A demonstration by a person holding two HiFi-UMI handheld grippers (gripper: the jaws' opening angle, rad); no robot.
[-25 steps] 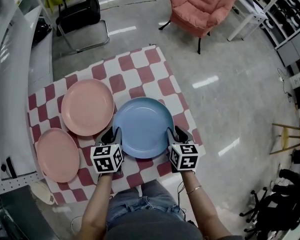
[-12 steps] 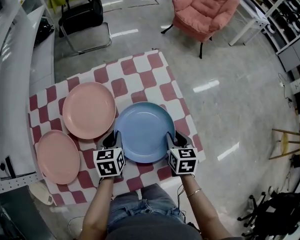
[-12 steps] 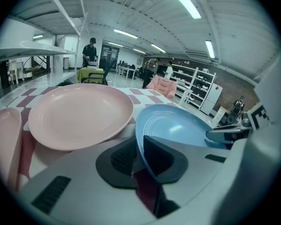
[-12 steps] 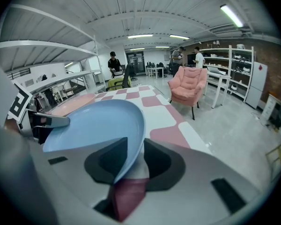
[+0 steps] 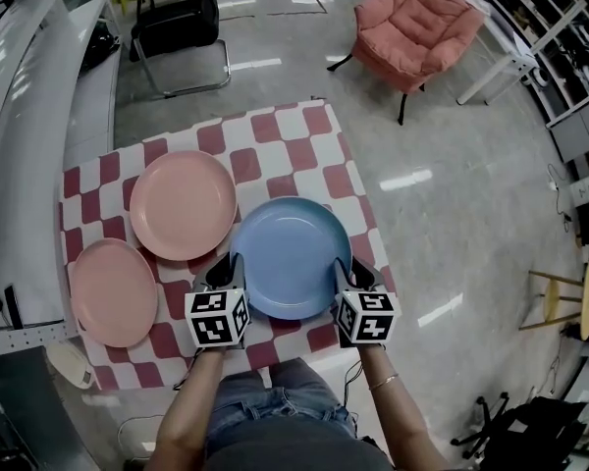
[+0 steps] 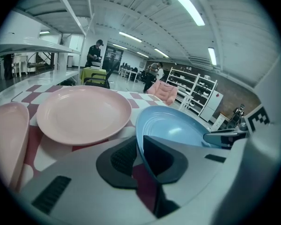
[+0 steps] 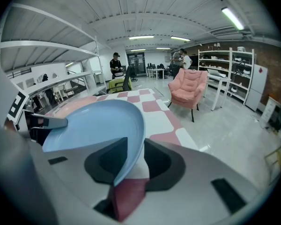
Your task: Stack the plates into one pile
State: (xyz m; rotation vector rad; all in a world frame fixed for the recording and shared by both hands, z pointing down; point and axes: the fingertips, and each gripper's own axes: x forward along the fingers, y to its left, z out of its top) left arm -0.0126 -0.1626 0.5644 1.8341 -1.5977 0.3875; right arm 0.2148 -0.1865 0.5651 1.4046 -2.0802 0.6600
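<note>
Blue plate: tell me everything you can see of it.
The blue plate is round, glossy, with a raised rim and faint rings, empty, lying on the checked cloth beside a pink plate. The left tongs, whose jaws have just been closing, pinch its left rim; the right tongs straddle its right rim, open.

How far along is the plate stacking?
Done: nothing; the large pink plate, small pink plate and blue plate lie unstacked. In hand: the left gripper has just been closing on the blue plate's rim; the right gripper straddles it, jaws open. Remaining: all stacking.
</note>
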